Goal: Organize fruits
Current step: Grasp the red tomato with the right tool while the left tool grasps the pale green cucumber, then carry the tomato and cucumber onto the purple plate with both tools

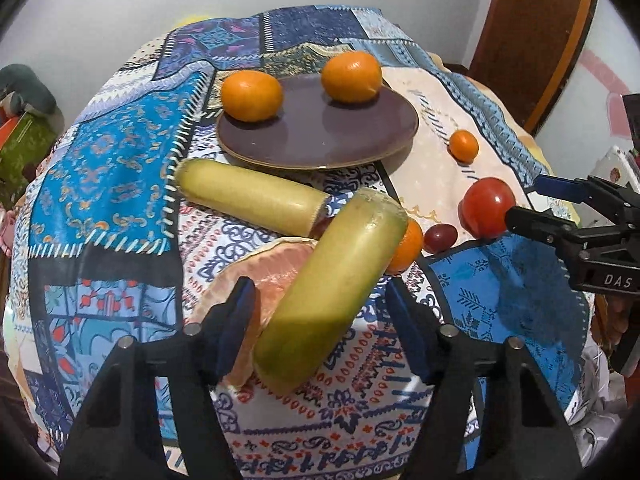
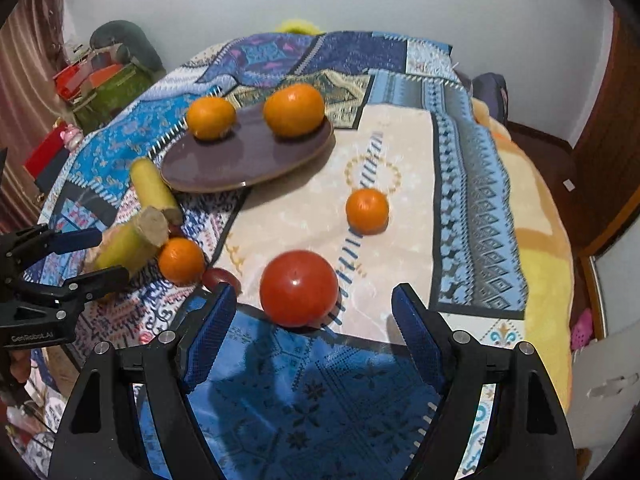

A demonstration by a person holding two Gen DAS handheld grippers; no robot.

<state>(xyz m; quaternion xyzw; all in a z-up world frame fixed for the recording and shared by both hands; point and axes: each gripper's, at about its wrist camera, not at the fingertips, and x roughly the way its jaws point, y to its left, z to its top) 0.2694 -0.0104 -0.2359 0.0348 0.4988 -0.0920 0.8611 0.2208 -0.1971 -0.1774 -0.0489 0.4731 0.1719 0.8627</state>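
Note:
A purple plate (image 1: 316, 136) (image 2: 240, 160) holds two oranges (image 1: 252, 95) (image 1: 351, 76). Two yellow-green sugarcane pieces lie in front of it; one (image 1: 332, 284) (image 2: 132, 240) sits between the open fingers of my left gripper (image 1: 320, 300), untouched. The other (image 1: 252, 196) lies by the plate. A pomelo segment (image 1: 256, 280) lies under it. My right gripper (image 2: 314, 308) is open just short of a red tomato (image 2: 299, 288) (image 1: 488, 206). Small oranges (image 2: 367, 211) (image 2: 181, 260) and a red grape (image 1: 440, 238) lie on the cloth.
A patchwork cloth (image 2: 320, 392) covers the round table. Clutter and a green box (image 2: 108, 88) stand far left by the wall. A wooden door (image 1: 532, 40) is at the right.

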